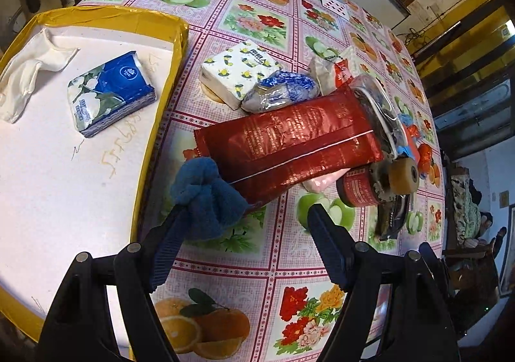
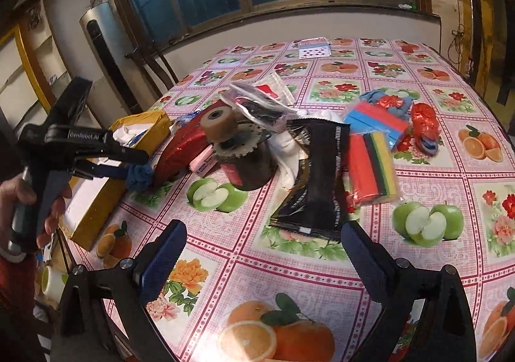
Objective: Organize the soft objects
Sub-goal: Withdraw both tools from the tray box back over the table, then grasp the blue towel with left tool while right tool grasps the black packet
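My left gripper is open, its fingers wide apart above the flowered tablecloth. A dark blue cloth is bunched over the tip of its left finger only, beside the yellow-rimmed box. Inside the box lie a white cloth and a blue tissue pack. In the right wrist view a hand holds the left gripper with the blue cloth at its tip. My right gripper is open and holds nothing, just short of a black pouch.
A pile lies mid-table: white flowered tissue pack, red foil bag, pink bar, jar with a brown wheel, white cloth, coloured sponges, red foil bits. Playing cards lie at the far edge.
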`<state>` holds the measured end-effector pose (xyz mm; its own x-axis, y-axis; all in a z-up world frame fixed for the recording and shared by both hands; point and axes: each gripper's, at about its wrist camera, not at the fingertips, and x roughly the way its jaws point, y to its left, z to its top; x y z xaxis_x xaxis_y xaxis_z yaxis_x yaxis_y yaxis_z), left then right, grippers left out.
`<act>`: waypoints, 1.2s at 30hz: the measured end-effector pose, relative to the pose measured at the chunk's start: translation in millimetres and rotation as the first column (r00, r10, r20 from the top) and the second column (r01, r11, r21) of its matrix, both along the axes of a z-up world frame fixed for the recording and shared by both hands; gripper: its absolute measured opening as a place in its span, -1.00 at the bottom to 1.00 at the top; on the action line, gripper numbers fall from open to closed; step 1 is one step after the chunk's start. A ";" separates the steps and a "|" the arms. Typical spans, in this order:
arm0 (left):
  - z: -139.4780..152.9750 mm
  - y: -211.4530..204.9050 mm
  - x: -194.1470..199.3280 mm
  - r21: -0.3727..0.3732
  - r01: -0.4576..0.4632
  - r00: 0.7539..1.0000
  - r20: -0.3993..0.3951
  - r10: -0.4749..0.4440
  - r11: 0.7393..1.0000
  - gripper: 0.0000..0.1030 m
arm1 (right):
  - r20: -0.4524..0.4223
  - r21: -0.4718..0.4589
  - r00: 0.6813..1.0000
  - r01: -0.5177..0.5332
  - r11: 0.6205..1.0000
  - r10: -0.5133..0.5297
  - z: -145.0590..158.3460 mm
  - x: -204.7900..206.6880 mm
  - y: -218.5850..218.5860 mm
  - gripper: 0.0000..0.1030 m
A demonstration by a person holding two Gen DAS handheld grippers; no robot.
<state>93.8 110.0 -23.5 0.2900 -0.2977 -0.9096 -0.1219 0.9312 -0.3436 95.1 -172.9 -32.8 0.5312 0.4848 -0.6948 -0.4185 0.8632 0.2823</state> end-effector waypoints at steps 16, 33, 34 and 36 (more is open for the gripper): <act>11.6 5.2 0.9 0.077 -0.034 0.997 0.066 0.029 0.996 0.48 | -0.087 0.084 0.993 0.084 0.993 -0.077 -7.1 25.3 -41.7 0.91; -15.0 9.9 9.3 0.032 -0.062 0.998 0.020 0.061 0.998 0.18 | -0.097 0.053 0.991 0.093 0.994 -0.088 -12.0 34.6 -46.4 0.55; -15.0 11.5 9.1 0.039 -0.066 0.998 0.025 0.065 0.997 0.09 | -0.102 0.064 0.991 0.092 0.994 -0.085 -12.6 35.3 -46.4 0.52; -15.7 15.5 8.2 0.053 -0.072 0.997 0.025 0.071 0.996 -0.18 | -0.110 0.080 0.990 0.094 0.992 -0.085 -13.6 37.0 -46.7 0.49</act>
<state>102.0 125.5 -39.2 0.3296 -0.2263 -0.9166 -0.1815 0.9375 -0.2968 132.1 -219.6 -46.5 0.5004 0.4980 -0.7083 -0.3039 0.8670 0.3949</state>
